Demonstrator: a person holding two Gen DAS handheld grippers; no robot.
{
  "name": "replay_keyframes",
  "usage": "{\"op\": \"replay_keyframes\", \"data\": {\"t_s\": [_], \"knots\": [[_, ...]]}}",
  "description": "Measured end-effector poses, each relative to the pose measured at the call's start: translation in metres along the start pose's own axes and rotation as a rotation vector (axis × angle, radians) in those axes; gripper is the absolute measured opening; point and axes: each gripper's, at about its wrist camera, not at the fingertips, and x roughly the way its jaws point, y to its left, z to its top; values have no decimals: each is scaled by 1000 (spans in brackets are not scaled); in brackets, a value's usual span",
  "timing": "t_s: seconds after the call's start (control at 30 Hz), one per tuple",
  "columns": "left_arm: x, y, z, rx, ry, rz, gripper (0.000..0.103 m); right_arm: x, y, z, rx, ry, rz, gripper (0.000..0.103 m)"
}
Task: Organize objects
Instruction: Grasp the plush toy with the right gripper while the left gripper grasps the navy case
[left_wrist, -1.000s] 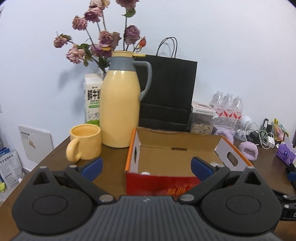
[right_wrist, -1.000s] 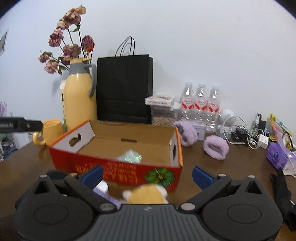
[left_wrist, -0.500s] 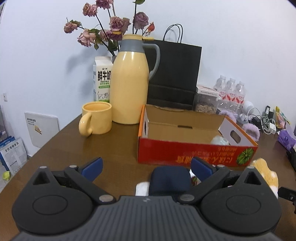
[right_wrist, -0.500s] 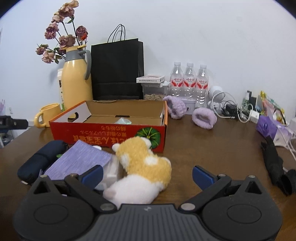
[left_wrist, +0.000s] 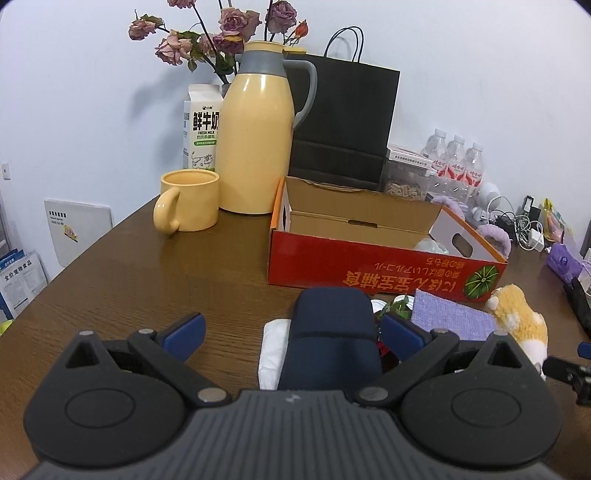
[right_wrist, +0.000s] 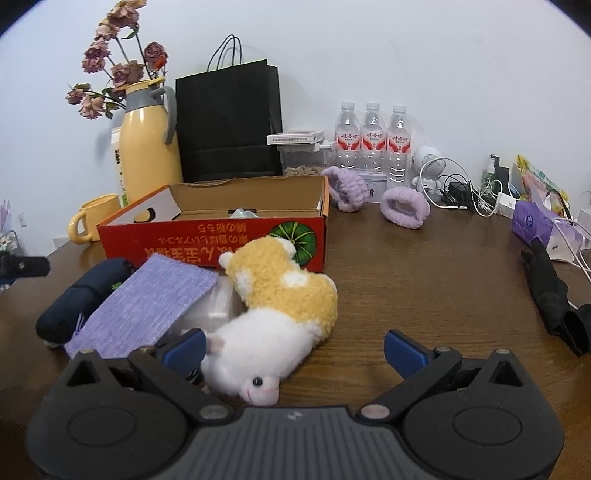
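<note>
**Loose pile in front of the carton, one item lined up with each gripper**

Dark wooden table (left_wrist: 110, 280) runs back to a pale wall, and the landmark on it is the red cardboard box (right_wrist: 207, 243), open-topped, with something pale and crumpled already inside near its right end. Behind the box stand a yellow thermos jug (left_wrist: 255, 140), a black paper bag (left_wrist: 343, 122) and a yellow mug (left_wrist: 188, 205); three water bottles (right_wrist: 373, 140) and two purple scrunchy bands sit behind and to the right of it.

All the loose things lie just in front of the box. At the left end of that pile is a navy rolled pouch (left_wrist: 330, 336), its long axis pointing roughly toward the box and straight along the left gripper (left_wrist: 291, 328), whose fingers stand wide apart with the pouch between them, nearer the right finger; I cannot tell if it touches. Beside it a purple knitted cloth (right_wrist: 147, 299) leans over a clear plastic packet.

At the right end lies a yellow-and-white plush toy (right_wrist: 273, 310), body running diagonally from the box's front wall toward the right gripper (right_wrist: 293, 349), face nearest the tool. That gripper is also spread open and empty, the plush sitting toward its left finger.

Judging by this, each hand is nearer its own item: pouch to the left, plush to the right, and the lift then goes forward over the box's front wall.
</note>
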Motion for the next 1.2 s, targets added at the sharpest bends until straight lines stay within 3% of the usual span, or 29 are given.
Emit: {"op": "replay_keyframes", "data": {"t_s": [0.17, 0.27, 0.5, 0.57, 0.73, 0.9, 1.2], "knots": [[2, -6, 1, 4, -3, -2, 103, 28, -1, 16, 16, 27, -22, 103], [3, -8, 2, 2, 2, -4, 103, 50, -6, 19, 8, 86, -55, 100], [11, -11, 3, -13, 20, 1, 103, 65, -14, 13, 57, 113, 33, 91], [13, -12, 2, -9, 25, -1, 103, 65, -16, 12, 75, 120, 74, 79], [18, -16, 1, -6, 39, -2, 103, 65, -18, 10, 95, 116, 115, 75], [21, -18, 0, -8, 46, -3, 103, 59, -22, 8, 129, 78, 127, 61], [19, -15, -1, -18, 62, 36, 103, 33, -29, 8, 143, -65, 128, 59]]}}
